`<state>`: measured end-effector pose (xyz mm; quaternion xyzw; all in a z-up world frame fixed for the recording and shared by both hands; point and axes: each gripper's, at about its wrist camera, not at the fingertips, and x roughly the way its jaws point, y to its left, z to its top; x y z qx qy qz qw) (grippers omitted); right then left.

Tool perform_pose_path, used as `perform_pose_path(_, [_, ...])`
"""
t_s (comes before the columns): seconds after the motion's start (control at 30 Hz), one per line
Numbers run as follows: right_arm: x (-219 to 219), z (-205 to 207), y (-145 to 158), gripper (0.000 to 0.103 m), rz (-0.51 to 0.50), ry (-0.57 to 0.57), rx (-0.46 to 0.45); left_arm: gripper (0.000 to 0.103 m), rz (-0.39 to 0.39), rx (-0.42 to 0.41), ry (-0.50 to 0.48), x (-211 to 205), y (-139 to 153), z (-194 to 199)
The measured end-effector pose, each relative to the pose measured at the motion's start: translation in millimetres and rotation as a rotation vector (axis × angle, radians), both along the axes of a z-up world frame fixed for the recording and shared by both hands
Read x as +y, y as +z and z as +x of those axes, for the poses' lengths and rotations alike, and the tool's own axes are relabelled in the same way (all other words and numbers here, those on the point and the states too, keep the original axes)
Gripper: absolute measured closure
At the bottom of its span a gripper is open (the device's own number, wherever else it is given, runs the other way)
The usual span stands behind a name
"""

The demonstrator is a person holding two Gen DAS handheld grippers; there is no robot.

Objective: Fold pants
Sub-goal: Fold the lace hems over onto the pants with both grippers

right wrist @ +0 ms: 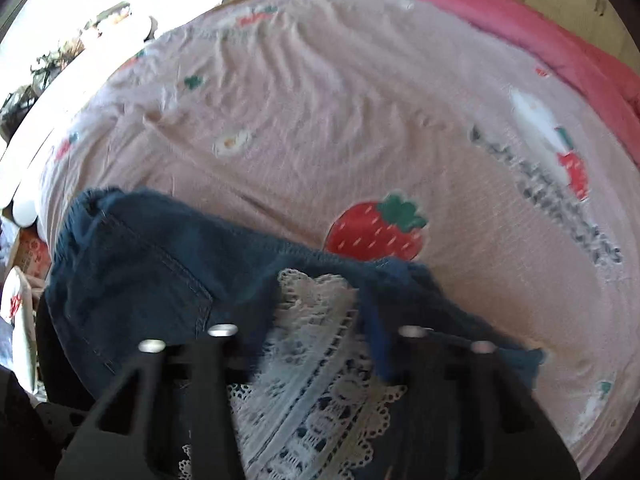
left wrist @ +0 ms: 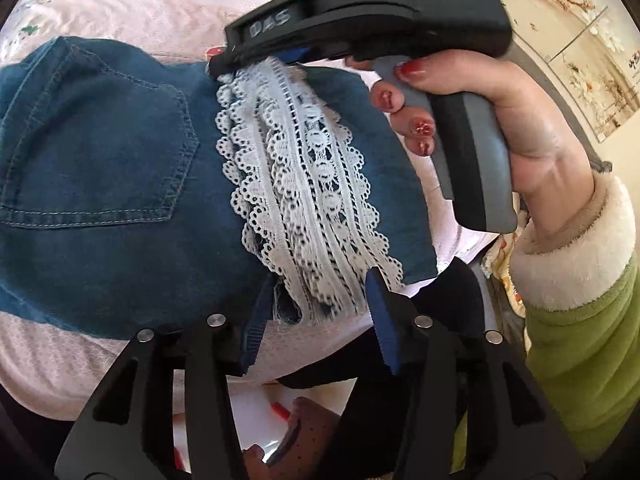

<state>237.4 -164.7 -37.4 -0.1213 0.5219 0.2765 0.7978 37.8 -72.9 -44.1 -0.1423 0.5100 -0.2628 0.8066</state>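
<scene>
The pants are blue denim with a back pocket and a white lace hem, lying folded on a pink bedsheet. My left gripper is open, its blue pads on either side of the near end of the lace hem. My right gripper, held in a hand with red nails, has its tip at the far end of the lace; its jaws are hidden there. In the right wrist view the pants and lace lie between the blurred fingers of the right gripper, which stand apart.
The pink sheet has strawberry prints and a darker pink quilt at its far side. The bed's edge is near me, with the floor and a shoe below. A green sleeve is at the right.
</scene>
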Motion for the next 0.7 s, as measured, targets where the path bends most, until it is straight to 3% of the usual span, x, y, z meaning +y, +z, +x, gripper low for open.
perform_pose_path(0.17, [-22.0,-7.7,9.5,0.087,0.103,-0.070,-0.036,0.093,0.047,-0.032,-0.019,-8.3,-1.7,-0.7])
perform_pose_path(0.37, [-67.8,-26.2,46.0,0.089,0.243,-0.207,-0.147,0.096,0.013,-0.056,-0.035,-5.8,10.0,4.3])
perform_pose_path(0.5, [-71.4,-23.9,62.4,0.089,0.227,-0.230,-0.215,0.096,0.018,-0.101,-0.016,0.7,21.1,10.3])
perform_pose_path(0.7, [-29.6,-2.8,30.7,0.089,0.099,-0.165,-0.179,0.096,0.012,-0.054,0.025,19.9,9.2,10.7])
